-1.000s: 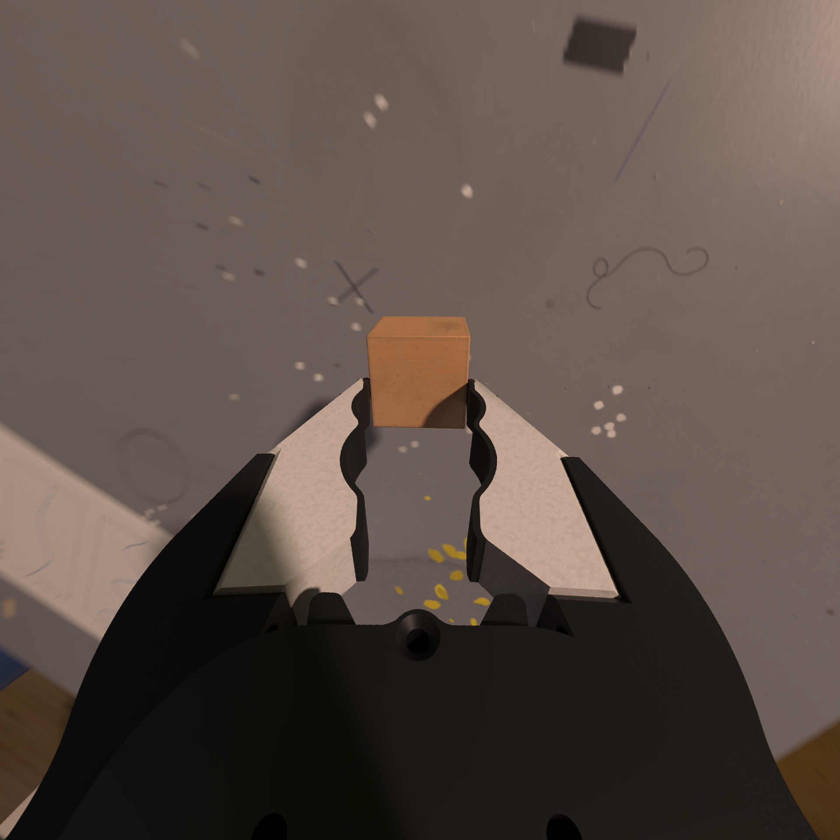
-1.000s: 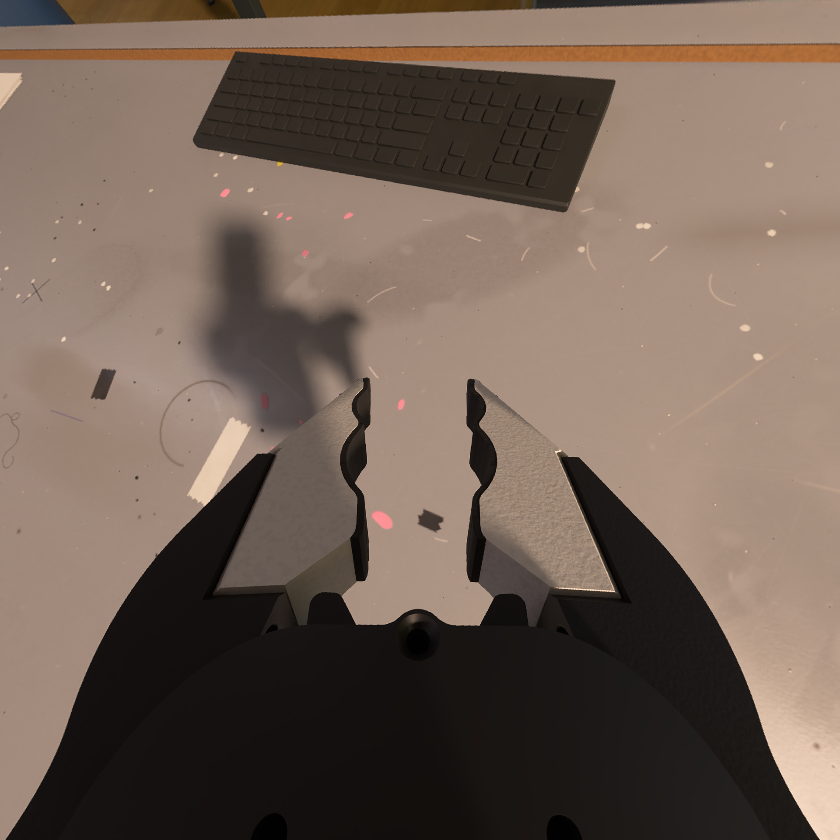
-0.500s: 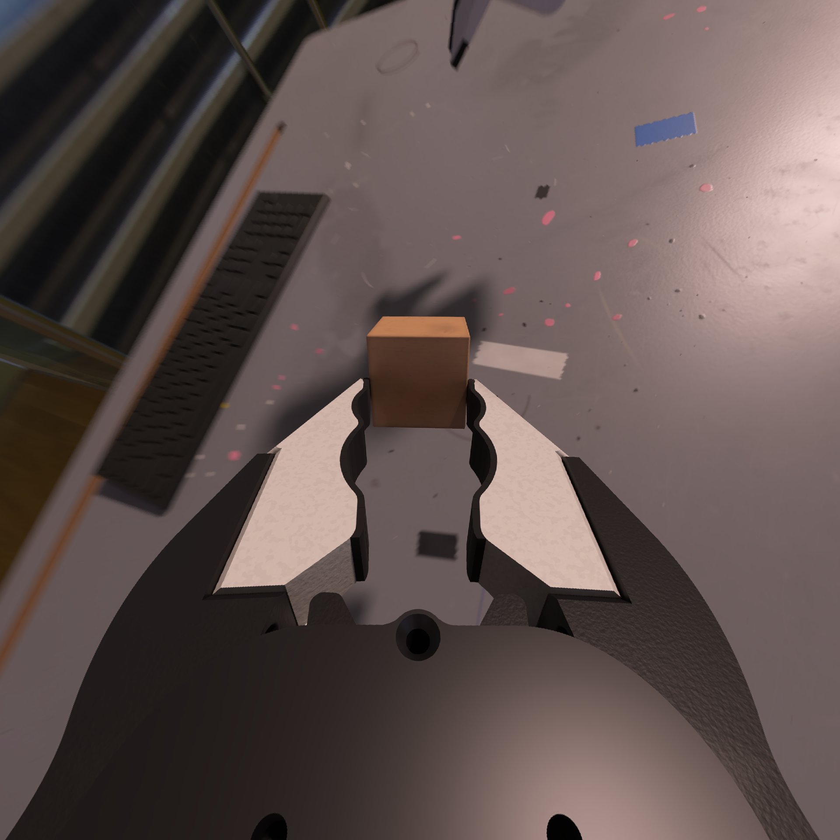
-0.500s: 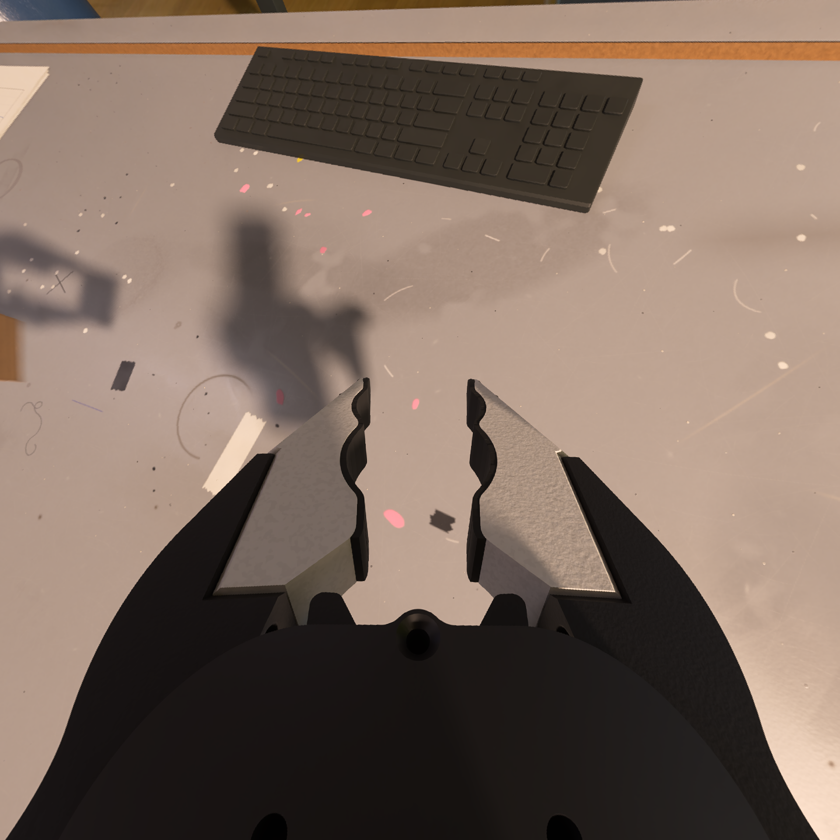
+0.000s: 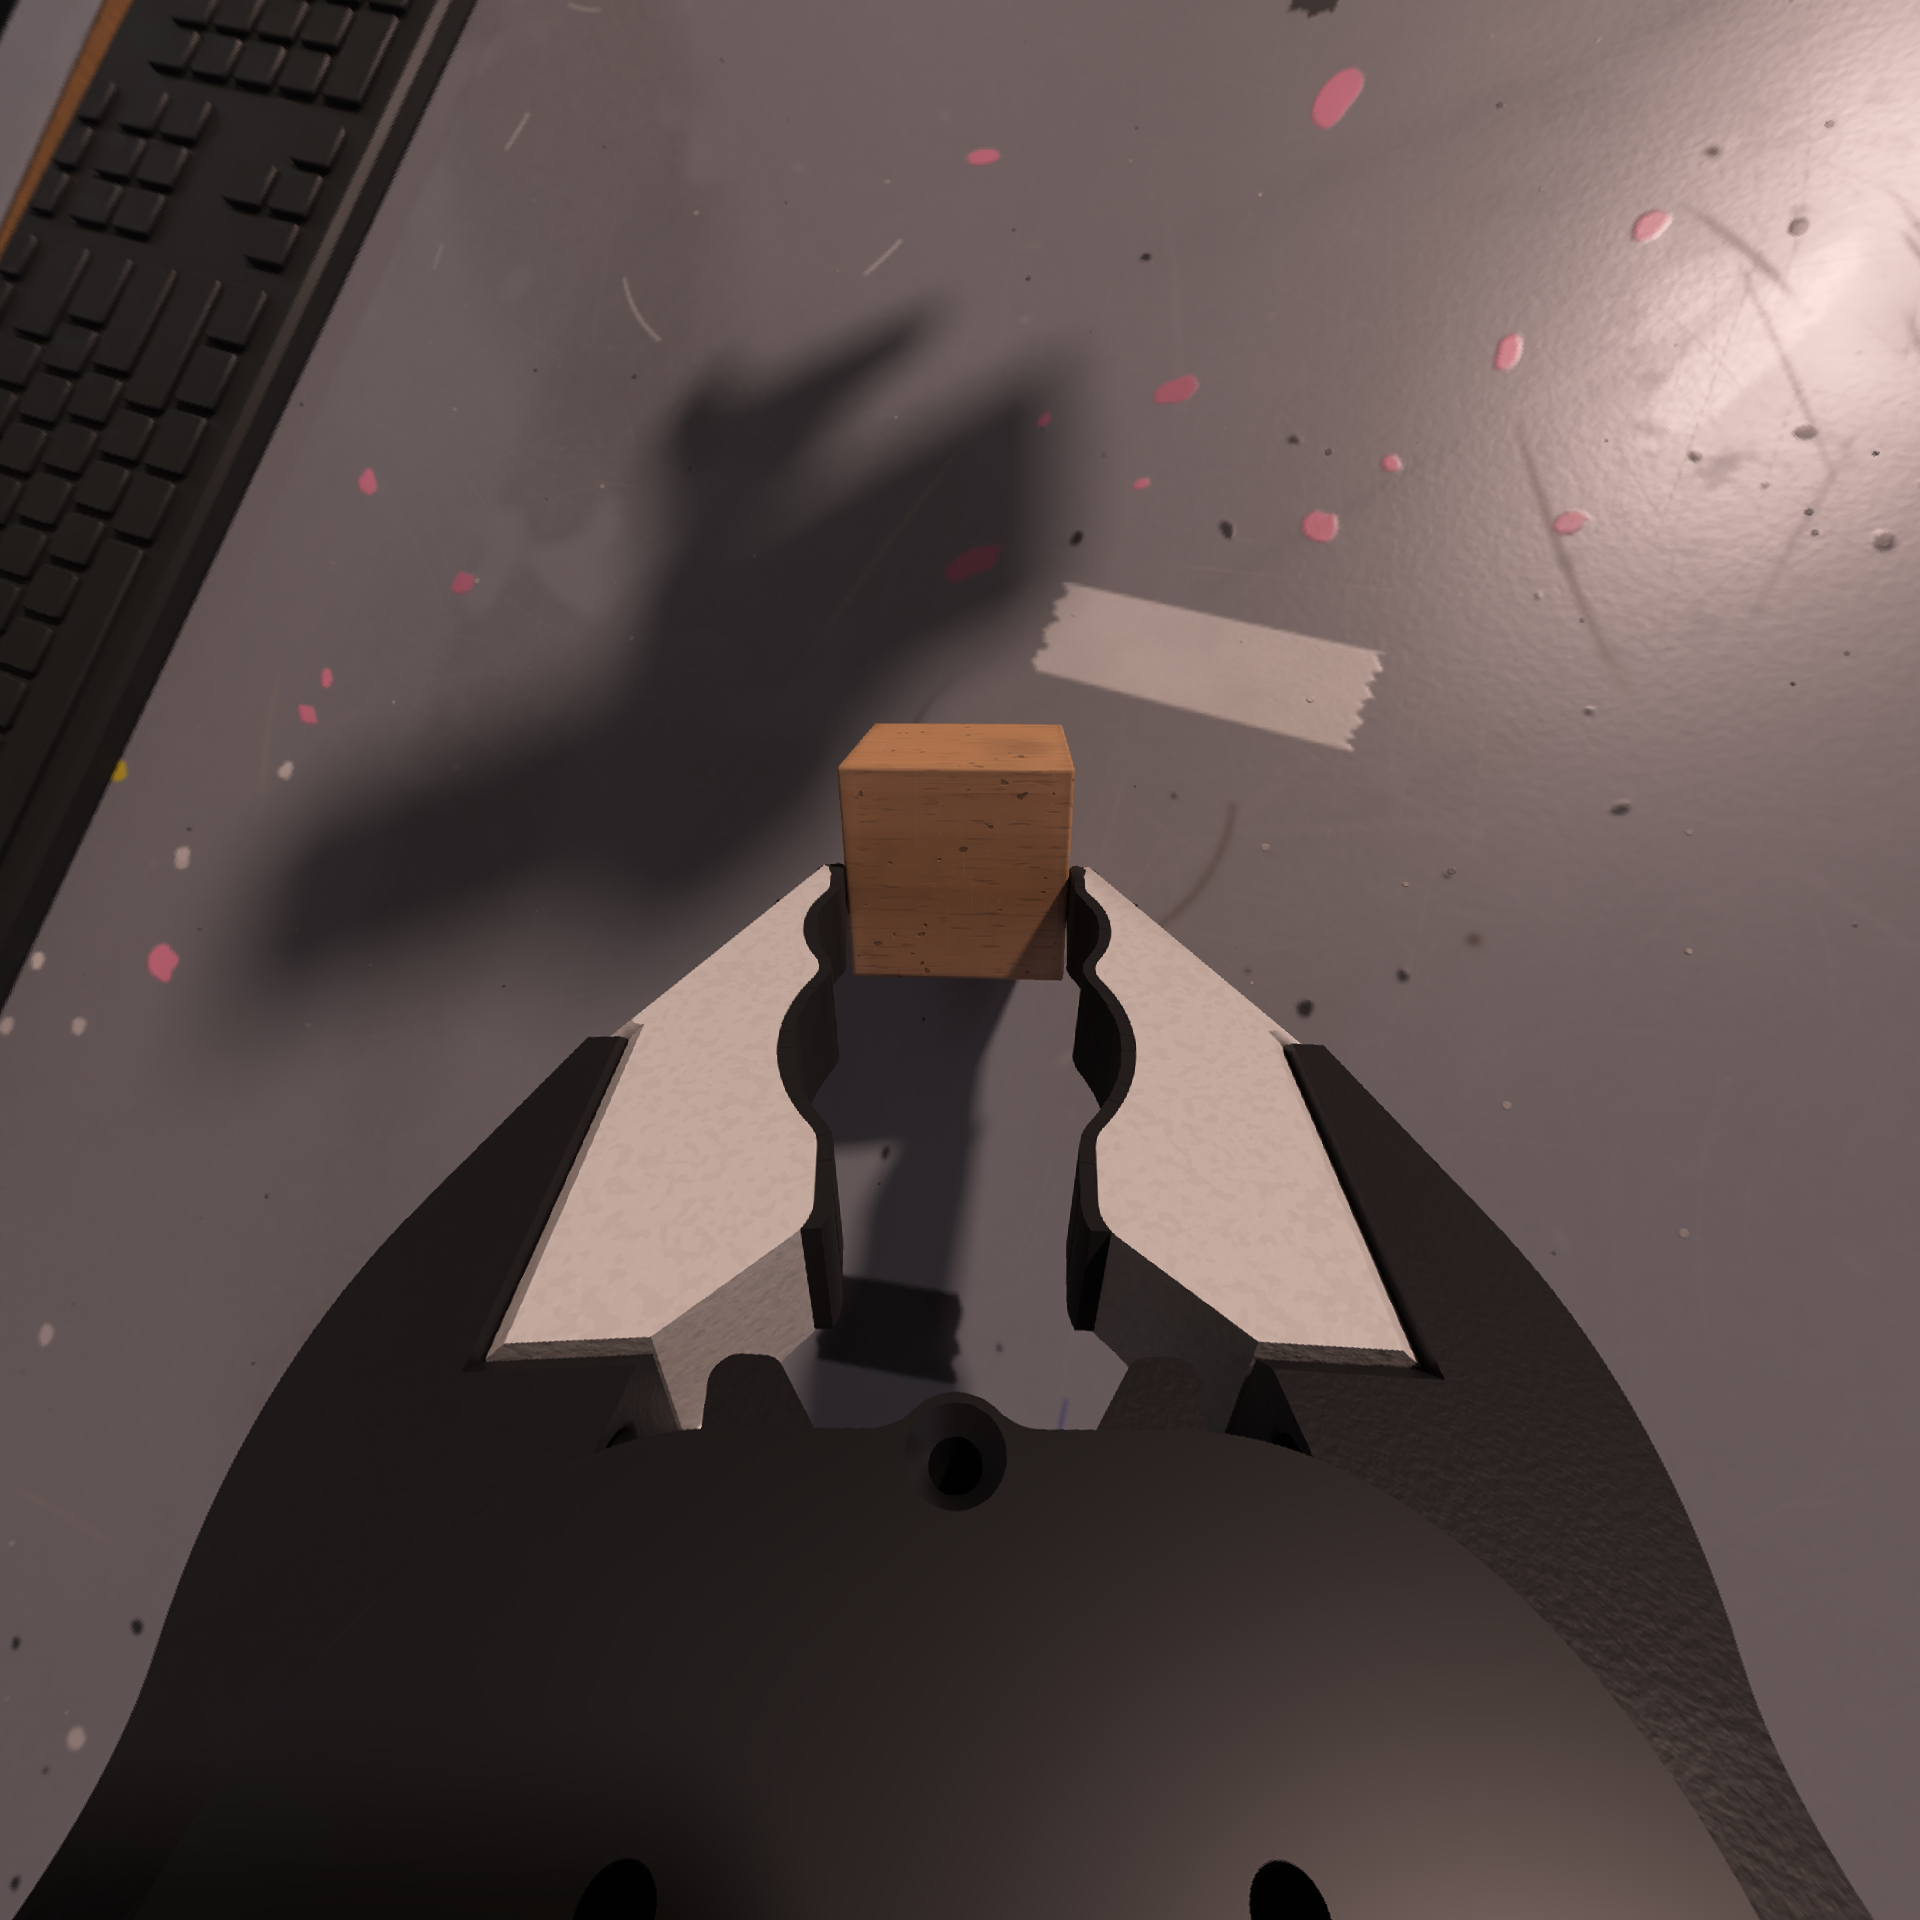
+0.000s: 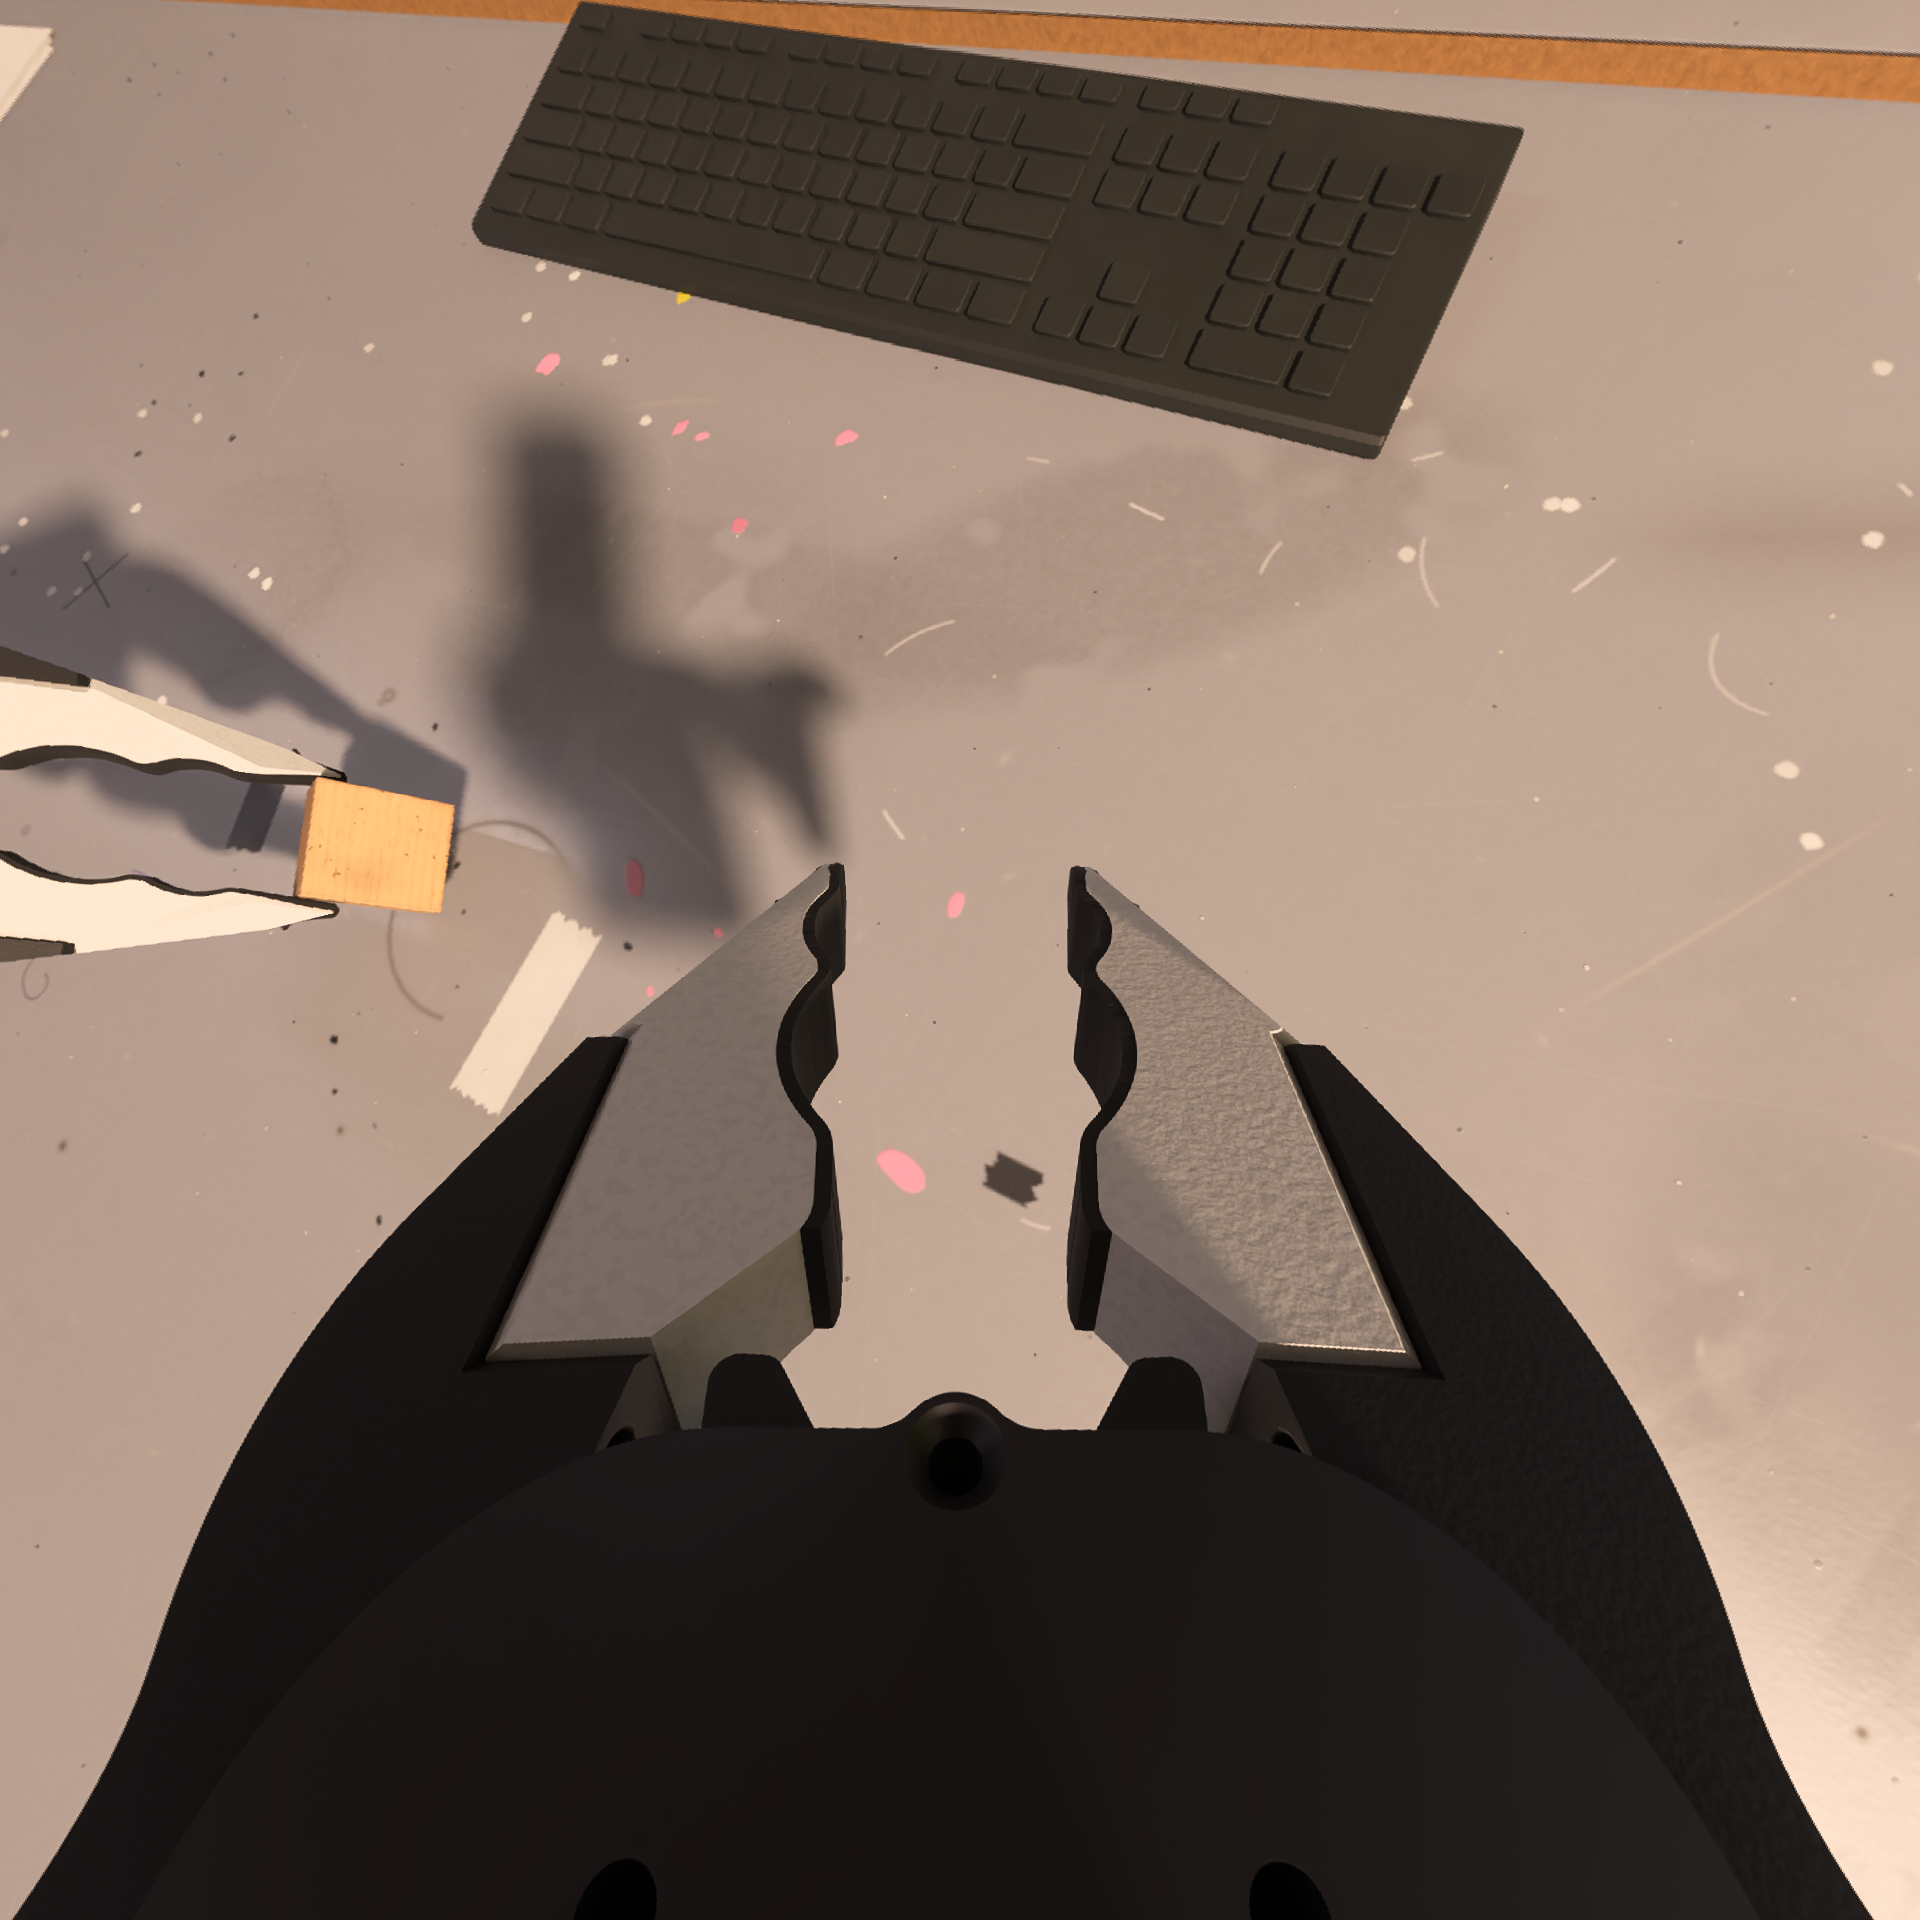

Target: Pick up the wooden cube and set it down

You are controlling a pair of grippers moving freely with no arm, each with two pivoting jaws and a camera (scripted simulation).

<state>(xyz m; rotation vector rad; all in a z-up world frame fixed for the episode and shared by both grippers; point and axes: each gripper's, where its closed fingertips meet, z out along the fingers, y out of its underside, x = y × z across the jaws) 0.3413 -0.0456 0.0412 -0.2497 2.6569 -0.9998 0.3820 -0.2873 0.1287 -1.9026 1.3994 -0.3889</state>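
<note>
The wooden cube (image 5: 954,852) is light brown and sits clamped between the tips of my left gripper (image 5: 956,902), held in the air above the grey table; its shadow falls well apart from it. In the right wrist view the cube (image 6: 376,858) shows at the left, held by the left gripper (image 6: 312,844), which comes in from the left edge. My right gripper (image 6: 956,894) is open and empty above the table, to the right of the cube.
A black keyboard (image 6: 997,223) lies at the back of the table, seen at the upper left in the left wrist view (image 5: 145,343). A strip of pale tape (image 5: 1205,665) lies on the table past the cube; it also shows in the right wrist view (image 6: 525,1013). Paint flecks dot the surface.
My left gripper has carried the cube to the right, turning toward the keyboard and tape, and has entered the right wrist view. The right gripper has shifted slightly and stays open.
</note>
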